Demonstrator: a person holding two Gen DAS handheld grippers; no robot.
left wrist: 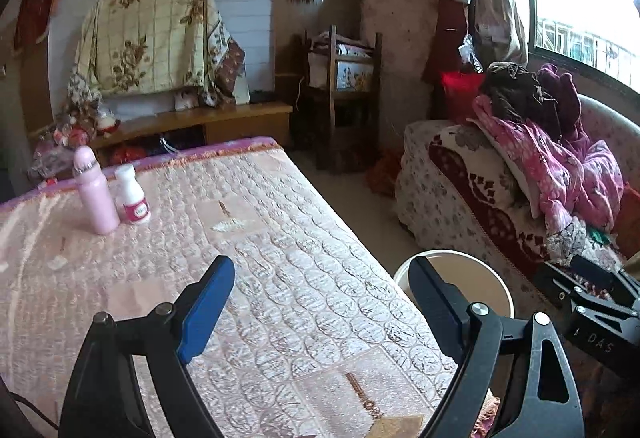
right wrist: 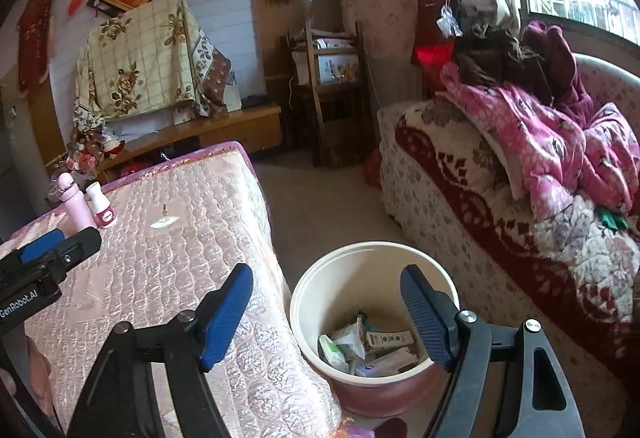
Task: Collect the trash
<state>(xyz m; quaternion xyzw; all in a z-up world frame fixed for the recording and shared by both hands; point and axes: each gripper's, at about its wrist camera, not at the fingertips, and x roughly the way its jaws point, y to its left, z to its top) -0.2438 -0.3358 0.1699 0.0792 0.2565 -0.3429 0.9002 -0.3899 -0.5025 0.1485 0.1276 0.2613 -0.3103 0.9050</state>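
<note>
A round cream bin (right wrist: 320, 286) with a reddish base stands on the floor beside the table. It holds several wrappers and small boxes (right wrist: 368, 350). My right gripper (right wrist: 326, 276) is open and empty, above the bin. My left gripper (left wrist: 322, 270) is open and empty over the table's pink quilted cover (left wrist: 280, 238). The bin's rim (left wrist: 496, 278) shows behind its right finger. A small pale scrap (left wrist: 228, 225) lies on the cover; it also shows in the right wrist view (right wrist: 164, 223). Another scrap (left wrist: 58, 262) lies at the left.
A pink bottle (left wrist: 96, 194) and a white bottle (left wrist: 132, 196) stand at the table's far left. A sofa (right wrist: 460, 198) piled with pink clothes (right wrist: 552, 142) is on the right. A wooden TV bench (left wrist: 208, 122) and chair (left wrist: 344, 90) stand at the back.
</note>
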